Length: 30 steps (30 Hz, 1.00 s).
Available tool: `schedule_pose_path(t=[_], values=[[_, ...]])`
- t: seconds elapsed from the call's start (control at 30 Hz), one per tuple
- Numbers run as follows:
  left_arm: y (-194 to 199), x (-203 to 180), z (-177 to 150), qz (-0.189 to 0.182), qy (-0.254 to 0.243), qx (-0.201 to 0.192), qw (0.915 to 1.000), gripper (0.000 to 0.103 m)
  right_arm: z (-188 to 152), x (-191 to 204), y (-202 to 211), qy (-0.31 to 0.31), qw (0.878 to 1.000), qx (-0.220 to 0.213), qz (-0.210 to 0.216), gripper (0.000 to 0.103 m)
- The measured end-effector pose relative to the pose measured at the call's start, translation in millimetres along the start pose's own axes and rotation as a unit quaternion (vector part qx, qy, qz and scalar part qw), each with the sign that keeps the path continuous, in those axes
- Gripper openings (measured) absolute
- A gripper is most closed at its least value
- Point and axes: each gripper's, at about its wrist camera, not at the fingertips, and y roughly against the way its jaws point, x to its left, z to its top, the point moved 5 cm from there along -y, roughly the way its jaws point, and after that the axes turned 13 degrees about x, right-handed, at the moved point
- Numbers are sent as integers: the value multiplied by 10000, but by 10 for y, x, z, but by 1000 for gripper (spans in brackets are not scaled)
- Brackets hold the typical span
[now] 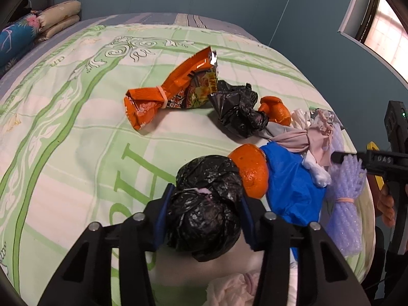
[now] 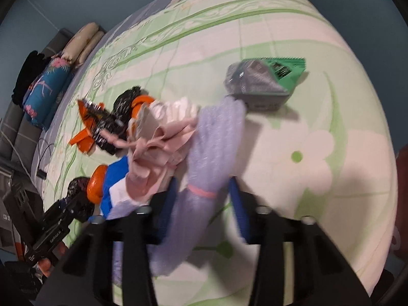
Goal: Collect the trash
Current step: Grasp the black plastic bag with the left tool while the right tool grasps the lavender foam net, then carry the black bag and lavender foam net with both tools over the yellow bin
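Trash lies in a heap on a green-and-white bedspread (image 1: 76, 132). A crumpled black plastic bag (image 1: 204, 219) sits between the blue pads of my left gripper (image 1: 206, 196), which press on both its sides. Touching it are an orange peel (image 1: 255, 170) and a blue plastic sheet (image 1: 293, 186). In the right wrist view, my right gripper (image 2: 203, 182) is shut on a purple foam bundle (image 2: 214, 142) tied with a pink rubber band; this view is blurred. A knotted pink bag (image 2: 153, 137) lies against the bundle's left side.
Farther back lie an orange snack wrapper (image 1: 173, 86), a second black bag (image 1: 237, 112) and another orange peel (image 1: 276, 111). A grey-and-green packet (image 2: 262, 81) lies apart on the bed. Folded pillows (image 1: 56, 17) are stacked at the headboard. A window (image 1: 387, 33) is on the right.
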Motion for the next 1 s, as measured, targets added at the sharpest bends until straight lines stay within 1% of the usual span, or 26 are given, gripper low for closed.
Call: schedule_pose_path(t=[0.07, 0.13, 0.2, 0.23, 0.33, 0.57, 0.7, 0.8, 0.9, 1.0], values=[[69, 3, -19, -15, 16, -60, 10000, 40, -45, 33, 28, 88, 9999, -24, -48, 24], [177, 18, -24, -35, 61, -165, 9998, 39, -95, 56, 116, 158, 9998, -107, -50, 23], [319, 36, -27, -99, 120, -292, 9995, 39, -154, 80, 272, 267, 9993, -245, -3, 22], [447, 33, -32, -144, 118, -415, 9990, 39, -181, 88, 359, 304, 9990, -317, 43, 22], [706, 1, -64, -112, 80, -642, 9978, 39, -269, 127, 625, 432, 9976, -526, 136, 22], [1167, -138, -127, -111, 110, -1030, 9946, 39, -503, 124, 1271, 629, 9910, -1116, 381, 22], [1396, -312, -102, -107, 78, -1259, 9920, 39, -620, 60, 1534, 673, 9876, -1362, 394, 22], [1533, -561, -42, -95, -80, -1401, 9901, 39, -694, -14, 1714, 688, 9849, -1547, 361, 22], [1589, -789, -12, -148, -207, -1441, 9892, 40, -759, -101, 1852, 675, 9831, -1651, 406, 22], [1615, -1104, 40, -229, -422, -1468, 9880, 40, -845, -198, 2022, 702, 9800, -1807, 446, 22]])
